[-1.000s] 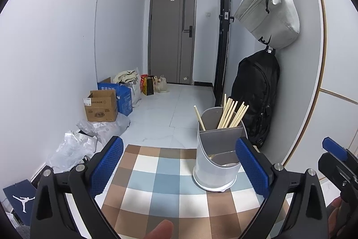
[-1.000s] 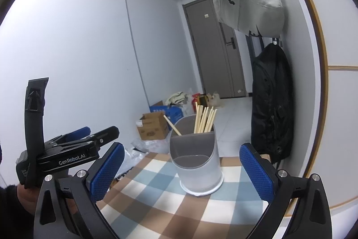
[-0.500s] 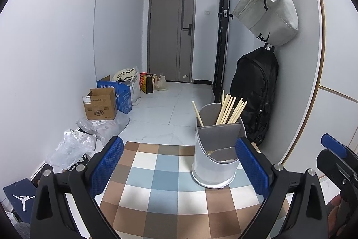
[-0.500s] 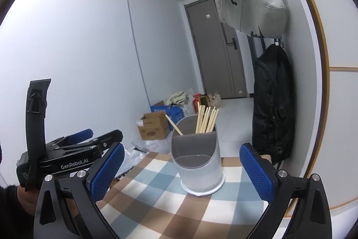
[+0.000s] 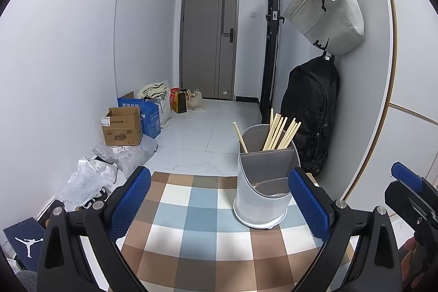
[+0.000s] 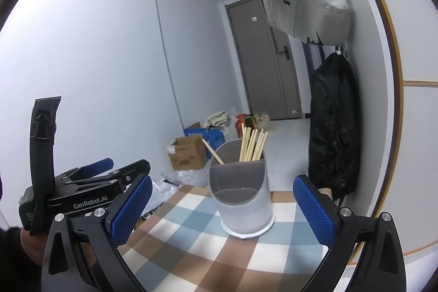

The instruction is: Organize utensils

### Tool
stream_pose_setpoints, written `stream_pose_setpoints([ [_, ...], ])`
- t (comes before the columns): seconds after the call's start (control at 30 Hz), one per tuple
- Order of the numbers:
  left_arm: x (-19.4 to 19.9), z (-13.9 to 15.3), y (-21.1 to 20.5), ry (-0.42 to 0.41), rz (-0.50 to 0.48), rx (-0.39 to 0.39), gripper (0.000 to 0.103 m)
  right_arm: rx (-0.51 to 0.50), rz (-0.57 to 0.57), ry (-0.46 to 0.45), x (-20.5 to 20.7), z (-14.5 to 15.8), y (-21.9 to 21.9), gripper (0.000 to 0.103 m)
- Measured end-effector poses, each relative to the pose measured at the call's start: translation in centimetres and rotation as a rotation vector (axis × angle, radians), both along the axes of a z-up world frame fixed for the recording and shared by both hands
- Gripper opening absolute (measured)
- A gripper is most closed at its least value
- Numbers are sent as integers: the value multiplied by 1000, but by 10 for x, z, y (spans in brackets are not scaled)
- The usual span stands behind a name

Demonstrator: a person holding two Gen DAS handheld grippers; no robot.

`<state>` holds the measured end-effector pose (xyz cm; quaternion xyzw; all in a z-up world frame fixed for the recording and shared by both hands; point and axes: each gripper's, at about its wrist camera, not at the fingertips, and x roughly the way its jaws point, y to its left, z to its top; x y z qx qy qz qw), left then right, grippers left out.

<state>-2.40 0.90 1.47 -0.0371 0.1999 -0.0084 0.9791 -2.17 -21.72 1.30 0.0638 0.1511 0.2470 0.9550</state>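
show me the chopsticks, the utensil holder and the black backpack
chopsticks (image 5: 279,134), left wrist view, middle of the bunch.
utensil holder (image 6: 247,212), right wrist view, front wall.
black backpack (image 5: 312,106), left wrist view, front panel.

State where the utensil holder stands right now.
In both wrist views the utensil holder stands upright on the checked cloth, toward its far right side, in front of the black backpack.
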Motion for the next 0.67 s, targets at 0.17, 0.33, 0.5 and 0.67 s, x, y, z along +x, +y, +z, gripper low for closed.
stream_pose_setpoints([
  [0.17,0,0,0,2,1,0,98,0,0,3,1,0,0,103],
  [0.33,1,0,1,5,0,-2,98,0,0,4,1,0,0,103],
  [0.5,1,-1,1,5,0,-3,98,0,2,7,0,-1,0,103],
  [0.67,1,-1,3,11,-1,-21,98,3,5,12,-1,-2,1,103],
])
